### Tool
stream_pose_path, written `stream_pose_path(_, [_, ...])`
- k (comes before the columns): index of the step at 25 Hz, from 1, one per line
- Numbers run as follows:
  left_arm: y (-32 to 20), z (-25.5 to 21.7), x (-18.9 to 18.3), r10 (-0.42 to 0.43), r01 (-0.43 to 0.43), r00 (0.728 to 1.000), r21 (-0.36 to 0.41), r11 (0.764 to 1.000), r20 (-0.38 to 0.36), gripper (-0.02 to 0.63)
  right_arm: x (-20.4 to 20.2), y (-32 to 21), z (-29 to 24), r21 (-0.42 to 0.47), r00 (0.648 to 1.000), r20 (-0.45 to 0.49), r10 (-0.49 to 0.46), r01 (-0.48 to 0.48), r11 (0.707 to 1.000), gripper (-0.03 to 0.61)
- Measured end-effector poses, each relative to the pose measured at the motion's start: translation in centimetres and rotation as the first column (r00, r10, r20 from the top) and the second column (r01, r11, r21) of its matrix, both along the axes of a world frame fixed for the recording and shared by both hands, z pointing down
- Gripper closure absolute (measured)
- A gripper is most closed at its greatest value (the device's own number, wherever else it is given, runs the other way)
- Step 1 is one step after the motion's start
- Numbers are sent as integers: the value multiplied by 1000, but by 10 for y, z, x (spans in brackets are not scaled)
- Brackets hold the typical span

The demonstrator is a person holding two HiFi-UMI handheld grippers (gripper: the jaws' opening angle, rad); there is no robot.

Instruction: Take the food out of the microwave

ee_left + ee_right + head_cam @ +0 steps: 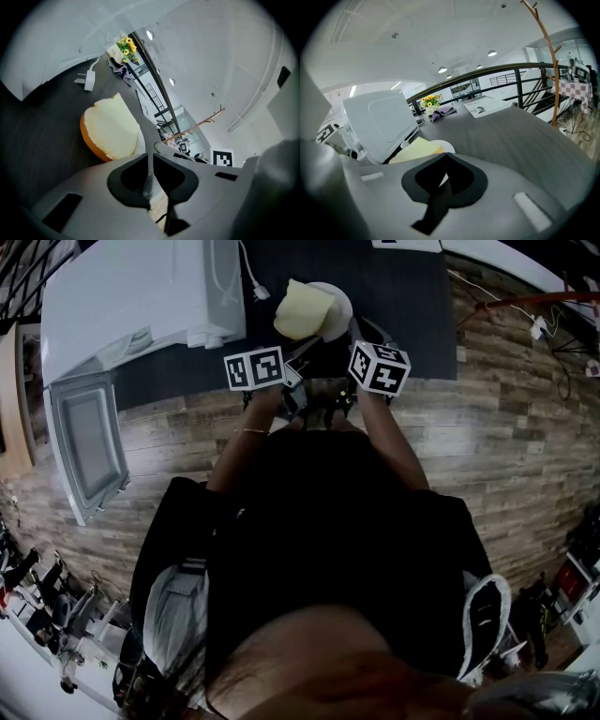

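Left gripper and right gripper seem clamped on the plate's near rim; bread beyond is soft, light, loose.

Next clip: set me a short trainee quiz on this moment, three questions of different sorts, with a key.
1. True or false: the door of the microwave is shut.
2. What lies on the plate? A) a slice of bread B) an apple C) nothing
3. Fill in: the plate stands outside the microwave, on the dark ____.
Key: 1 false; 2 A; 3 table.
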State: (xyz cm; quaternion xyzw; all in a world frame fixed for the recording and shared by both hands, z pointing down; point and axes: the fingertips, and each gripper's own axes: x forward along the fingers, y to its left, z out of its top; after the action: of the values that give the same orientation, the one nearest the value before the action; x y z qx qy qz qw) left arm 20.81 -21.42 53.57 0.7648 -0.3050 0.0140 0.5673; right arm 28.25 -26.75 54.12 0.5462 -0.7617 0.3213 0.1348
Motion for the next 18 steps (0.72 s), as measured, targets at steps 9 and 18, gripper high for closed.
stream_pose_path(9, [-13,-17,-5,-36,28,997,134,991,63,607,-6,-2,-27,75,996,86,-23,17,997,578])
stream_pose_path(18, [-37,-57,-7,-58,-22,975,352,936,215,607,-12,-8,-66,207,990,115,-82,56,977,578])
